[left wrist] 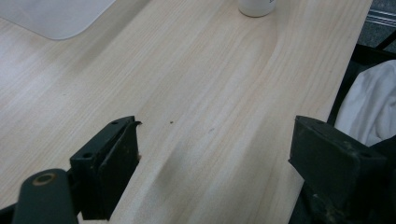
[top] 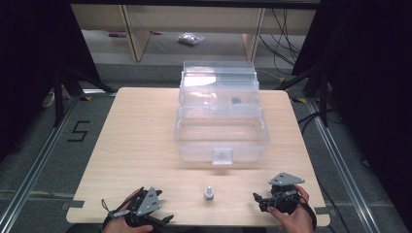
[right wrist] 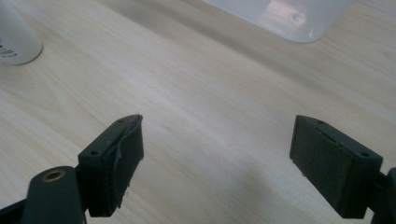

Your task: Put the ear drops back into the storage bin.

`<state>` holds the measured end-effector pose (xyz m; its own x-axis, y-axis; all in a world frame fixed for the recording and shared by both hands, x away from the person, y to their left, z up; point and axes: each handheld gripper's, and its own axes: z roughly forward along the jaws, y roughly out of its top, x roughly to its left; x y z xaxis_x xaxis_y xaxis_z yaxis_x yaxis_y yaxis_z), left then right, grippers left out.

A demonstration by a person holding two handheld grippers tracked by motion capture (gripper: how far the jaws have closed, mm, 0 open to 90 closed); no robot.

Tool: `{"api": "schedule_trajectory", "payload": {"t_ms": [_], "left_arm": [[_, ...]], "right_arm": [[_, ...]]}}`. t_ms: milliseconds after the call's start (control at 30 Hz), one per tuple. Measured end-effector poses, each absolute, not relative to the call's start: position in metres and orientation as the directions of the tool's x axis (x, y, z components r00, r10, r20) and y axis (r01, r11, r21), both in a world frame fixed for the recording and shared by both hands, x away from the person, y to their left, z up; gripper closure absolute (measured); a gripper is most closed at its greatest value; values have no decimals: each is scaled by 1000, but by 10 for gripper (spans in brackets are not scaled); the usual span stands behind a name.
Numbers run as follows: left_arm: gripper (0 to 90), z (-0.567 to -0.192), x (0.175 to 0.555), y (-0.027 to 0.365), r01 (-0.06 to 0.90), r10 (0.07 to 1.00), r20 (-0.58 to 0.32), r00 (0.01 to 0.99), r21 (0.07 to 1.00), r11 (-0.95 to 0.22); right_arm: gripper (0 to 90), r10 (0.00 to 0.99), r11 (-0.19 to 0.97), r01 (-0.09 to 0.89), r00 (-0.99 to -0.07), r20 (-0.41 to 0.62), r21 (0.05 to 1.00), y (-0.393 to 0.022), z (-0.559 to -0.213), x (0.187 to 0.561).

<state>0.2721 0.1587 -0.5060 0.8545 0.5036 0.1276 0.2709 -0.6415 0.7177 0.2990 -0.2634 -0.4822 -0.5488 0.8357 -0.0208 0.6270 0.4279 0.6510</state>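
Note:
A small white bottle (top: 208, 193) stands upright on the wooden table (top: 141, 131) near its front edge, between my two grippers. Its base also appears at the top of the left gripper view as the bottle (left wrist: 256, 7) and at the upper left of the right gripper view as the bottle (right wrist: 14, 39). My left gripper (top: 165, 221) rests at the front left, open, with only bare wood between its jaws (left wrist: 215, 154). My right gripper (top: 257, 199) sits at the front right, open and empty as well (right wrist: 217, 154). An open clear plastic box (top: 221, 131) with its lid raised stands behind the bottle.
The box has a front latch (top: 222, 156) and a small dark item (top: 236, 101) inside its upper tray. White cloth (left wrist: 369, 107) lies past the table's edge in the left gripper view. Grey floor, dark stands and cables surround the table.

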Motion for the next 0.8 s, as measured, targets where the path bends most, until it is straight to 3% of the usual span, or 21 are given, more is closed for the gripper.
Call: {"api": "schedule_trajectory", "payload": {"t_ms": [333,800], "left_arm": [[152,-505,273,159,271,500,135,855,705,-655],[152,-506,273,159,271,498,134,857,705,-655]], "right_arm": [[182,787,498,645,-616,9,580,-245,-473,299],[208,702,614,568,-711,-49,549,-216,-458,301]]}}
